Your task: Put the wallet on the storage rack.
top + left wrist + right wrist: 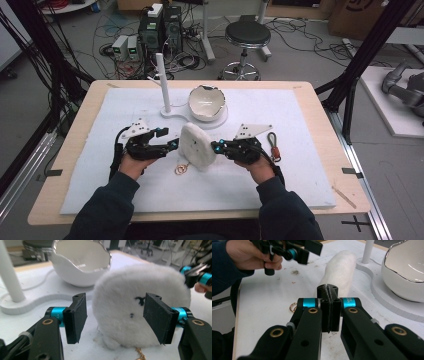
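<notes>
**Plush held upright between 2 grippers, left jaws apart, right jaws closed**

The white plush toy (197, 146) stands on edge on the pale mat (300, 180), in front of the white bowl (206, 102) and between the 2 grippers. The left gripper (172, 145) sits just to its left with its jaws spread. In the left gripper view the 2 black pads (76, 317) frame the plush (130, 307) from either side, with a visible gap at each pad, so they press on nothing. The right gripper (216, 146) meets the plush's right edge. In the right gripper view its pads (329, 305) are pressed flat together; whether a pinch of fur sits between them I cannot tell.

The left gripper view shows the small dark stitched marks on the plush's face and the gold-edged rim of the bowl (82, 265). The right gripper view shows the plush (339, 272) side-on as a narrow slab, with a metal ring (293, 307) lying on the mat beside it. The high view alone shows the white post (162, 82) on its base and a red-handled clip (273, 146) near the right hand (260, 170).
</notes>
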